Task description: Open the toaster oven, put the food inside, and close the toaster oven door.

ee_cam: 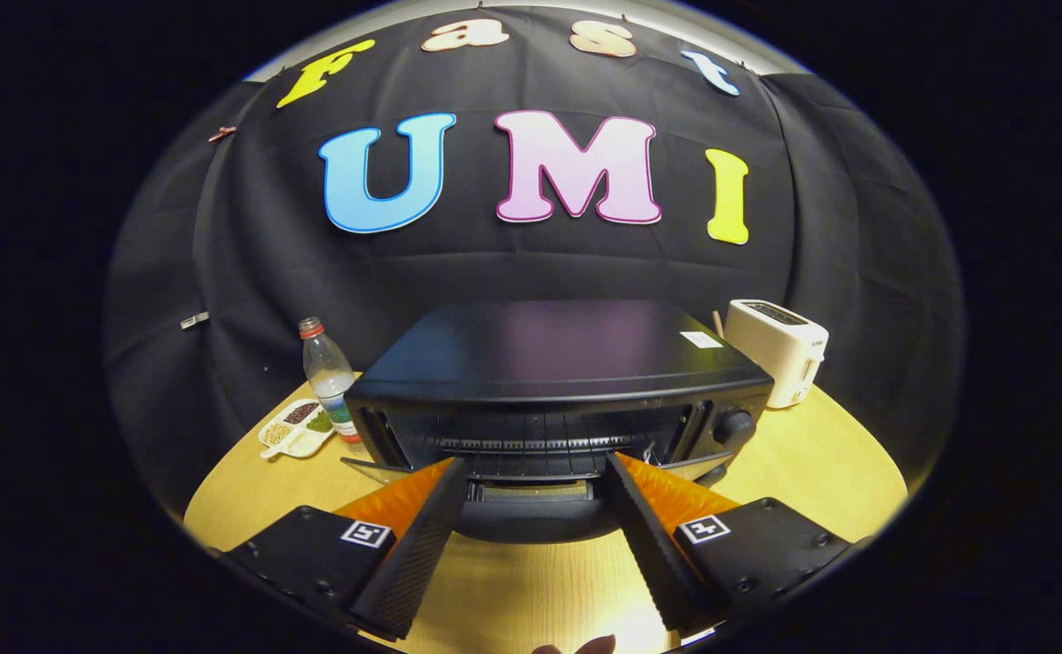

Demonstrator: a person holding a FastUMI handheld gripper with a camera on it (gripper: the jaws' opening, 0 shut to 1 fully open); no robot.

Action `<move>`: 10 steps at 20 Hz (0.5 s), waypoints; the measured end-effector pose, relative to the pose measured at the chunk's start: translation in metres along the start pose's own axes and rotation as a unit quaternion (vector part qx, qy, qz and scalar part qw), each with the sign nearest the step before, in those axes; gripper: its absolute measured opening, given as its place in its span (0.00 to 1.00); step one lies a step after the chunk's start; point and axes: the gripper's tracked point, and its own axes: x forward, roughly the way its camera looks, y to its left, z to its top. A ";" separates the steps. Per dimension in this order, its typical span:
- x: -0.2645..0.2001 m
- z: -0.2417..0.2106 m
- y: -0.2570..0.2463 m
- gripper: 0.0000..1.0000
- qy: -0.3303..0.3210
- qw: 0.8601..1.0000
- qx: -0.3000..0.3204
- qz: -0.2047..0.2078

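While the fingers (535,468) stand spread wide with nothing pinched between them, they straddle the front of the toaster oven (558,381); tips sit at or just over the outer part of the door (531,472), which looks dropped open and roughly level, glass panel faint and hard to read; dark handle (535,522) shows between the fingers, nearest the camera; cavity with its wire rack (531,443) is visible just beyond the tips.

Judgement: opening step looks done or nearly so; food loading is next. Candidate food is the divided dish (296,427) on the desk (812,463) to the oven's left, beside the plastic bottle (329,377); can't tell from here whether anything already sits on the rack.

Doing it well:
- check the door is fully down before letting off; a half-open door may swing back;
- back straight out along the door line so tips don't hook the handle;
- approach the dish from its free side; bottle is just beside it and looks easy to tip;
- grip the dish rim and keep it flat; contents look loose;
- enter the cavity centred and low over the door; clear the knob (735,427) on the right panel.

White toaster (780,350) behind right is well apart; ignore.
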 end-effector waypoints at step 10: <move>-0.044 -0.113 -0.008 0.98 0.119 0.991 0.044 -0.031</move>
